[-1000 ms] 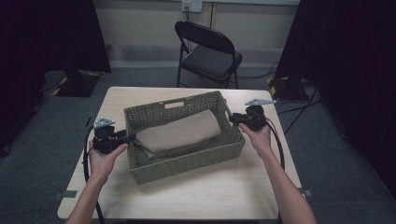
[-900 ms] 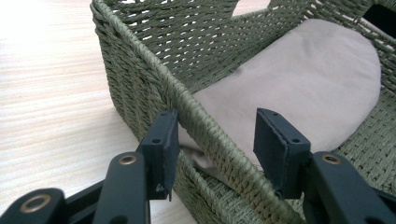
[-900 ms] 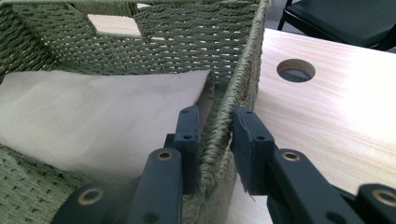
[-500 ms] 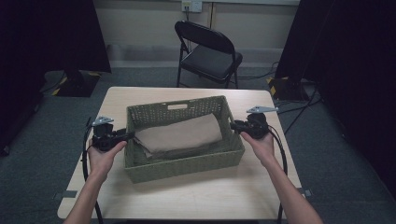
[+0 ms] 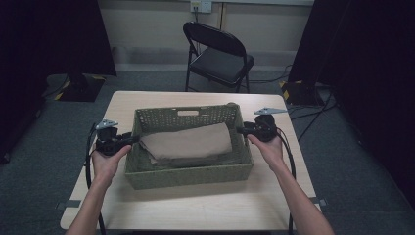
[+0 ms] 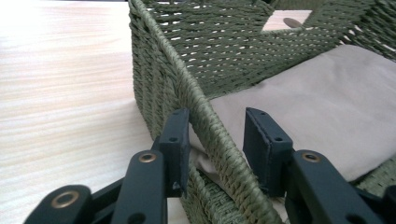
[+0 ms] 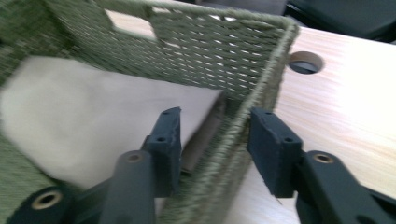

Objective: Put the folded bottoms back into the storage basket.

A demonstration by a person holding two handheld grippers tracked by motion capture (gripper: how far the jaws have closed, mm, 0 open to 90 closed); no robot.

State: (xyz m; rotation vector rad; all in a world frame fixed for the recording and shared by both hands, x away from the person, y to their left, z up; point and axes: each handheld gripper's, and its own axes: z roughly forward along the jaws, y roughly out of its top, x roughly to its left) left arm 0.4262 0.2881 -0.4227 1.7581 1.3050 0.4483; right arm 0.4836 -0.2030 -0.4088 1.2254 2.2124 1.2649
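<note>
A green woven basket (image 5: pixel 188 176) sits in the middle of the table with a folded tan cloth (image 5: pixel 188 142) inside it. My left gripper (image 5: pixel 131 139) straddles the basket's left rim (image 6: pixel 187 88). Its jaws have just been closing: the outer pad touches the weave, the inner pad stands apart over the cloth (image 6: pixel 322 102). My right gripper (image 5: pixel 241 130) straddles the right rim (image 7: pixel 261 88). Its jaws have just been opening, and there is a gap on both sides of the wall. The cloth (image 7: pixel 93 116) lies past its inner jaw.
The light wooden table (image 5: pixel 205 205) has bare room in front of and beside the basket. A round hole (image 7: pixel 306 62) is in the tabletop near the basket's far right corner. A black folding chair (image 5: pixel 218 54) stands behind the table.
The basket has turned from a skewed position to sit square with the table's edges. Both hands stayed at its two ends.
</note>
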